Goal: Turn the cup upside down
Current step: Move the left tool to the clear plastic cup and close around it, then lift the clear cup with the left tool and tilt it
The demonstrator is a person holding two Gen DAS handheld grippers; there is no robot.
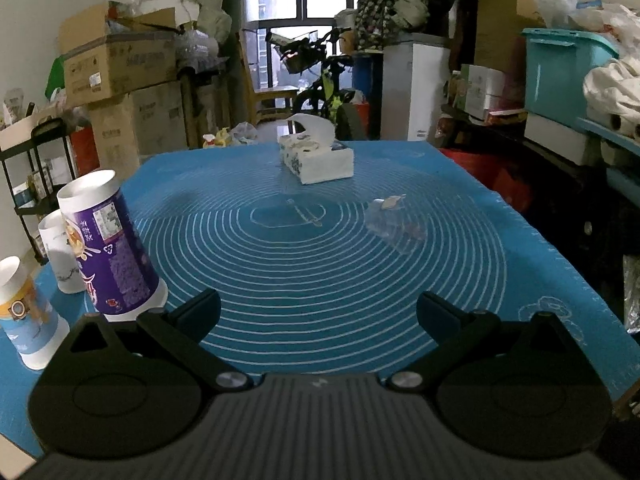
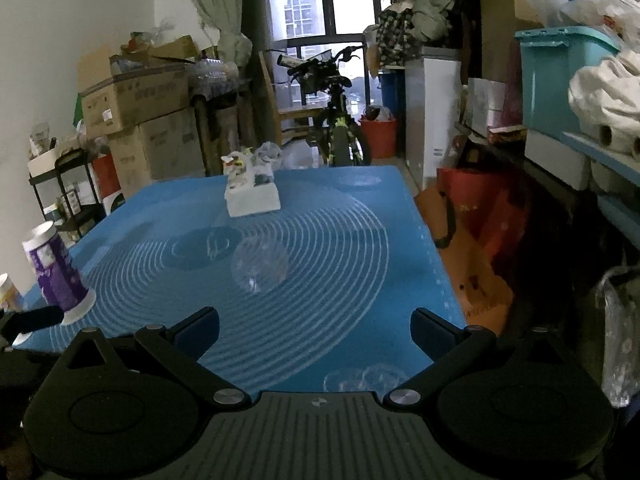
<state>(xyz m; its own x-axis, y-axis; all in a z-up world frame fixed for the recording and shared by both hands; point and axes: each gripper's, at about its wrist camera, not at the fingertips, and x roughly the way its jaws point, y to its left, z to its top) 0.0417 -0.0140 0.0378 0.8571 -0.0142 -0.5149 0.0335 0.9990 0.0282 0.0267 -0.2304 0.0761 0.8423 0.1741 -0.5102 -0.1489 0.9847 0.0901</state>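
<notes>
A: Are the jaws holding anything?

B: No, left gripper (image 1: 319, 312) and right gripper (image 2: 315, 327) both stand wide apart, empty.

A: Where is the cup?

B: The clear plastic cup (image 2: 259, 265) lies on the blue worktop (image 2: 360, 240), ahead of the right gripper. I think reaching comes next, with a gentle grip.

A tall dark-framed window (image 1: 296, 20) glows with grey daylight at top centre, green curtains (image 1: 204, 4) beside it, stacked cardboard boxes (image 1: 120, 76) against the white wall (image 1: 32, 20) at left, and a bicycle (image 2: 336, 112) below the window.
</notes>
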